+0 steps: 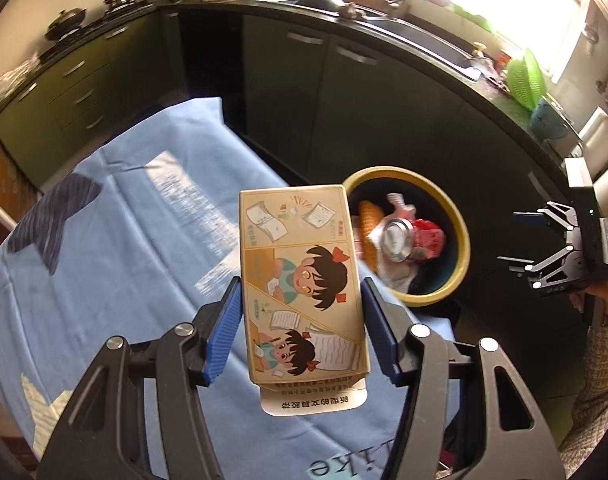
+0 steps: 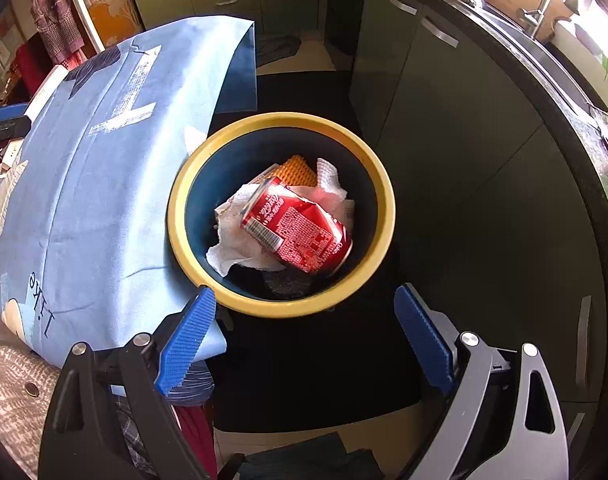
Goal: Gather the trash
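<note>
Left gripper [image 1: 302, 330] clamps box [image 1: 302, 280] above blue cloth [image 1: 124, 240]. Right gripper [image 2: 306, 338] wide open, empty, near bin [image 2: 378, 184] holding can [image 2: 300, 230].

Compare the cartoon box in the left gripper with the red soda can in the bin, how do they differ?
The cardboard box is tan, flat-sided and printed with cartoon girls; the soda can is red, round and dented. The box is held between the left gripper's blue pads above the blue tablecloth; the can already lies on its side on crumpled paper inside the yellow-rimmed bin. The box keeps its shape; the can is crushed. Both are trash.
</note>
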A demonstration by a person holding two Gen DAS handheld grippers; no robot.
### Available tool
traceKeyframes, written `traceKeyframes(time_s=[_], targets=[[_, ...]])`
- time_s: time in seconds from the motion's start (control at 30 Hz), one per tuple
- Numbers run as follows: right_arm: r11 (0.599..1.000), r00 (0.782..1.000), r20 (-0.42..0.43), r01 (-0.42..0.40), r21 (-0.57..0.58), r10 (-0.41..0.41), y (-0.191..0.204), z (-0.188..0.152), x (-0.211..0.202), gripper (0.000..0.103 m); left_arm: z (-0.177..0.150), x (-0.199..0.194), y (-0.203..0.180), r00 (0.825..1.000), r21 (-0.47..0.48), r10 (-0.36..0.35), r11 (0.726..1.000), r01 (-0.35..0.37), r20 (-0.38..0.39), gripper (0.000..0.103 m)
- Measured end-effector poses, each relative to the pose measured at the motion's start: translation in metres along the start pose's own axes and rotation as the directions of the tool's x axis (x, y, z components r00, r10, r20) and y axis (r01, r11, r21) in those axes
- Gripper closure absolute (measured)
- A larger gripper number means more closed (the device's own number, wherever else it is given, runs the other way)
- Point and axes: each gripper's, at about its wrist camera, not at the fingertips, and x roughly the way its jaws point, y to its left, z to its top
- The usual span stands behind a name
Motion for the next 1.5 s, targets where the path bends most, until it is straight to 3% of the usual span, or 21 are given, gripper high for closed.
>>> traceKeyframes(time_s=[0.17,0.3,0.5,0.57,0.63,0.8,0.97,1.07,1.3,1.5], targets=[[1.0,1.0,-0.005,0.0,0.03,0.0,-0.014,-0.012,-0.001,0.013,0.034,0.04,-0.056,0.995,0.077,-0.095,0.992,0.097,-0.027,0.047],[0.999,1.0,-0.012,-0.001,0.051,0.001,-0.023,-0.018,0.0,0.013,0.054,0.082,-0.09,0.992,0.129,-0.107,0.985,0.115,-0.065,0.047],[0.998,1.0,-0.03,-0.003,0.067,0.005,-0.029,-0.024,0.005,0.013,0.068,0.144,-0.106,0.984,0.142,-0.095,0.983,0.116,-0.148,0.046],[0.998,0.999,-0.035,-0.004,0.07,0.007,-0.029,-0.023,0.007,0.012,0.068,0.154,-0.106,0.984,0.148,-0.082,0.983,0.105,-0.156,0.034],[0.997,0.999,-0.036,-0.007,0.073,0.009,-0.029,-0.023,0.008,0.012,0.067,0.154,-0.101,0.985,0.141,-0.08,0.985,0.102,-0.15,0.034],[0.997,1.0,-0.022,-0.02,0.071,0.022,-0.019,-0.023,0.008,0.012,0.054,0.112,-0.088,0.992,0.14,-0.1,0.984,0.109,-0.074,0.033],[0.997,0.999,0.005,-0.044,0.061,0.044,0.0,-0.026,0.006,0.012,0.016,0.043,-0.068,0.992,0.139,-0.099,0.986,0.087,0.076,0.015],[0.997,0.999,0.032,-0.046,0.061,0.044,0.012,-0.03,0.002,0.012,-0.019,0.004,-0.047,0.985,0.123,-0.054,0.992,0.034,0.164,0.011],[0.996,0.99,0.135,-0.053,0.068,0.043,0.045,-0.047,-0.016,0.009,-0.115,-0.073,0.015,0.94,-0.048,0.124,0.992,-0.115,0.319,0.007],[0.998,0.981,0.189,-0.045,0.051,0.034,0.073,-0.058,-0.027,0.008,-0.189,-0.124,0.063,0.89,-0.245,0.29,0.946,-0.212,0.351,0.007]])
